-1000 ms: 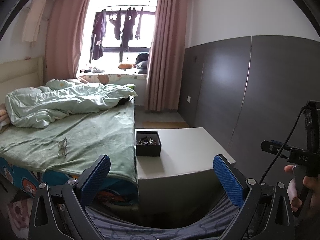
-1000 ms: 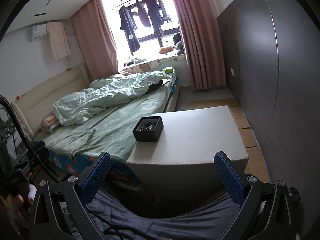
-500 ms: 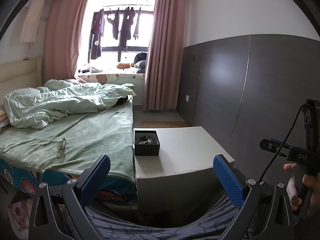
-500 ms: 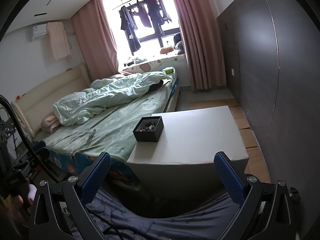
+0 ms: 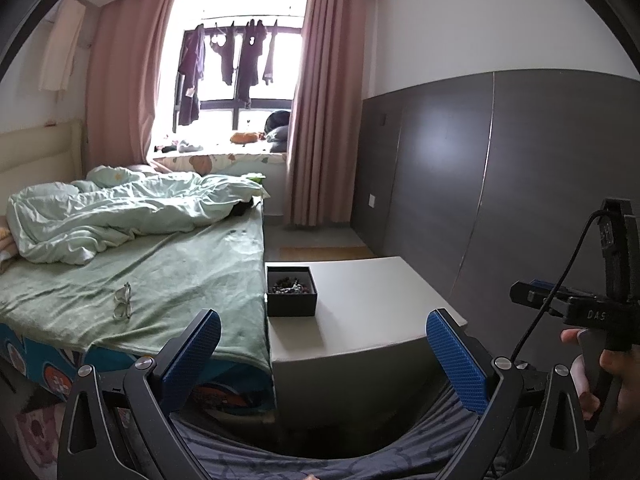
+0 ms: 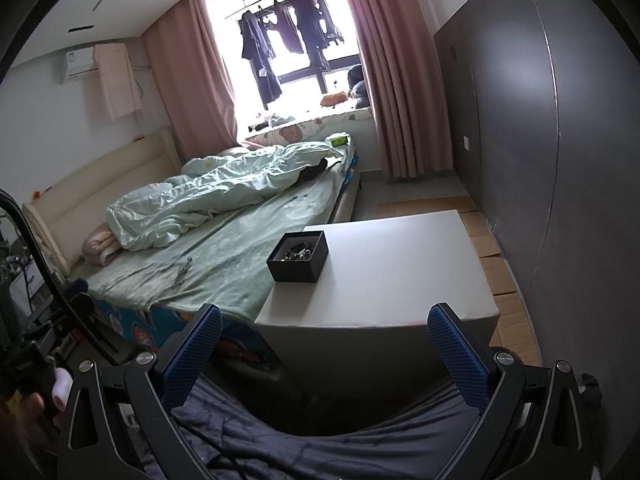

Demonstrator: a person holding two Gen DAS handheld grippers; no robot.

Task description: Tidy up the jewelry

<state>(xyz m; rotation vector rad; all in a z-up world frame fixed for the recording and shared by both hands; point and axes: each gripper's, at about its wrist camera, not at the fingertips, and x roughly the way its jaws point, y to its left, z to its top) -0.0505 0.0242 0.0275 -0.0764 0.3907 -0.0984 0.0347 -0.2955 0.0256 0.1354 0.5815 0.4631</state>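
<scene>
A small black box [image 5: 291, 293] [image 6: 298, 256] holding a tangle of jewelry [image 5: 289, 284] [image 6: 297, 253] stands near the left edge of a white table [image 5: 372, 312] [image 6: 400, 268]. My left gripper [image 5: 323, 340] is open, well short of the table, with nothing between its blue pads. My right gripper [image 6: 326, 336] is open too, held back from the table's near edge and empty. The right gripper's body and the hand holding it [image 5: 600, 352] show at the right of the left wrist view.
A bed with a green sheet [image 5: 160, 280] [image 6: 240, 252] and rumpled duvet adjoins the table's left side; a pair of glasses [image 5: 122, 307] [image 6: 184, 269] lies on it. A dark panelled wall [image 5: 500, 184] runs along the right. Cardboard [image 6: 488, 248] covers the floor beside it.
The left wrist view has shifted slightly, so the box and table sit a little lower and left. The right wrist view is nearly unchanged. Both grippers stay open.
</scene>
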